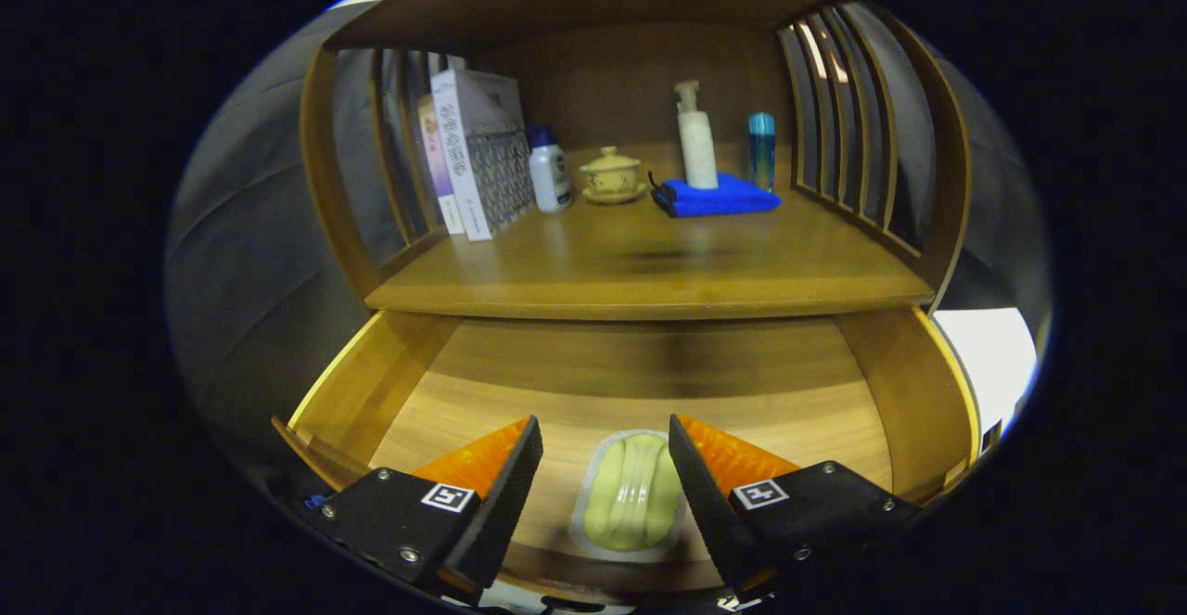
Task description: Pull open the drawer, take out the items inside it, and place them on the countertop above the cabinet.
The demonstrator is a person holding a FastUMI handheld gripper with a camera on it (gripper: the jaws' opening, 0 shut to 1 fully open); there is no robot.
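The wooden drawer (371, 383) is pulled out below the cabinet's countertop (649, 267). On the drawer floor lies a pale green, ribbed item in a clear wrapper (632, 494). My gripper (605, 434) hovers over the drawer's front part, open, with the wrapped item in the gap between the fingers; the right finger's inner edge is close to it, the left finger stands apart. Whether a finger touches the item I cannot tell.
On the countertop at the back stand boxes (478, 151), a small white bottle (549, 170), a lidded ceramic cup on a saucer (612, 174), a white pump bottle (695, 137) on a folded blue cloth (719, 198), and a blue bottle (761, 147). Slatted wooden sides (853, 123) flank the shelf.
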